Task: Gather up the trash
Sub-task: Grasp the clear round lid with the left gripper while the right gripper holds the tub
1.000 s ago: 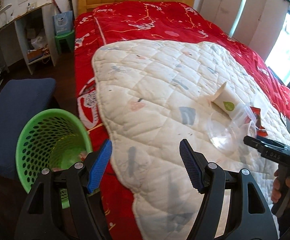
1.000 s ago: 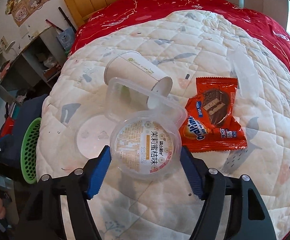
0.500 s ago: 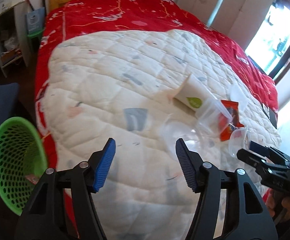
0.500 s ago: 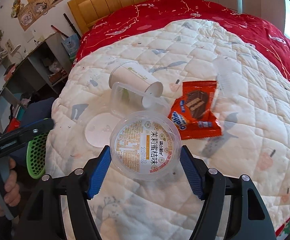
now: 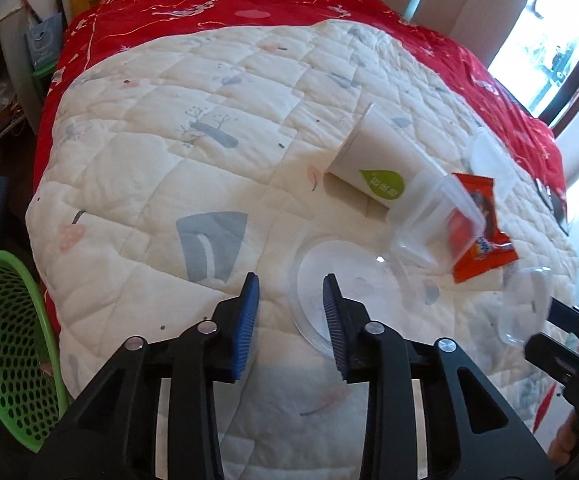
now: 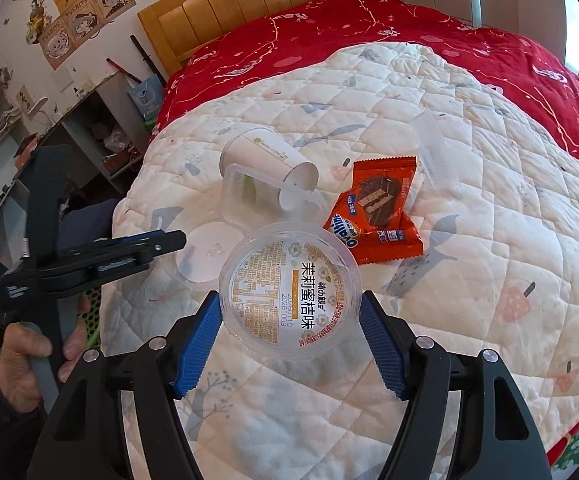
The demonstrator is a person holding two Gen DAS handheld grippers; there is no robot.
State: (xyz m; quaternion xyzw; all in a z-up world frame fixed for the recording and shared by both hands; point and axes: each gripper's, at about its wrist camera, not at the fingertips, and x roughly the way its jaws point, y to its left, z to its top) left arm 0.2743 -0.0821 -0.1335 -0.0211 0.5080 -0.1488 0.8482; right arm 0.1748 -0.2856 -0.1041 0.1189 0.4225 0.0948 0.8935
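Above the quilt [image 5: 137,128], left gripper [image 5: 290,300] tilts downward, jaws narrowing on nothing; right gripper [image 6: 290,322] clamps a clear cup [image 6: 289,290].

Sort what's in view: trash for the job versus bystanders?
Job: clear round labelled cup in right gripper; white paper cup; orange snack wrapper; flat clear lid; green mesh basket.
Bystanders: white quilt; wall posters.

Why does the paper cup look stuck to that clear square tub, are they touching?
Touching. In the right wrist view the paper cup lies on its side with its base end resting on the clear square tub's rim; the left wrist view shows no gap either.
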